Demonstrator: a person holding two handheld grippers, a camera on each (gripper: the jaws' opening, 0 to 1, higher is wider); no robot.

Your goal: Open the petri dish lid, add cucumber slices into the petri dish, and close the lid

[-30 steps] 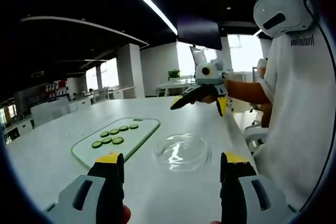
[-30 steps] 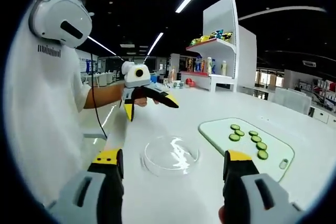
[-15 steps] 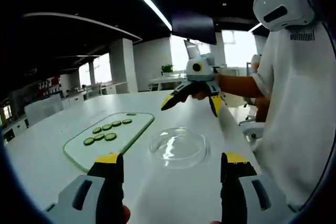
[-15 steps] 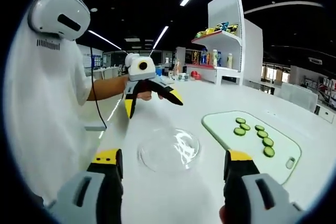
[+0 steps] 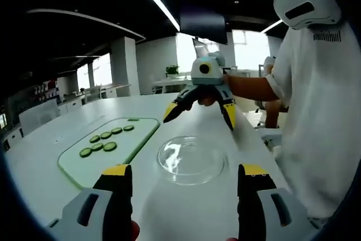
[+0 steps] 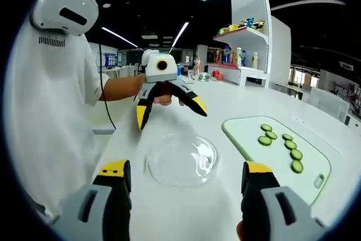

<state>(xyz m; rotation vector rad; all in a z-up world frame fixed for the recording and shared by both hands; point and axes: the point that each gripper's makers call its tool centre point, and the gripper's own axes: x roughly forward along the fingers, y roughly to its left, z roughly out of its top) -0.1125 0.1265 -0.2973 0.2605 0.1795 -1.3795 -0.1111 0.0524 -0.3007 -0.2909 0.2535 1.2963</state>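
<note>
On the white table [image 5: 169,207] the petri dish [image 5: 190,159] sits lidded — both grippers, left [image 5: 181,187] and right [image 6: 184,187], gape wide; I'd straddle the lid's rim squarely, then lift level.

White table [image 5: 51,150], clear petri dish [image 5: 190,159], pale green cutting board [image 5: 115,145]

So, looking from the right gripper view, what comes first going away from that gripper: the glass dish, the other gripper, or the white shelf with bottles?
1. The petri dish, lying on the table just ahead, between the right gripper's open jaws.
2. The left gripper, held above the table beyond the dish, toward the left.
3. The white shelf, far back on the upper right.
</note>
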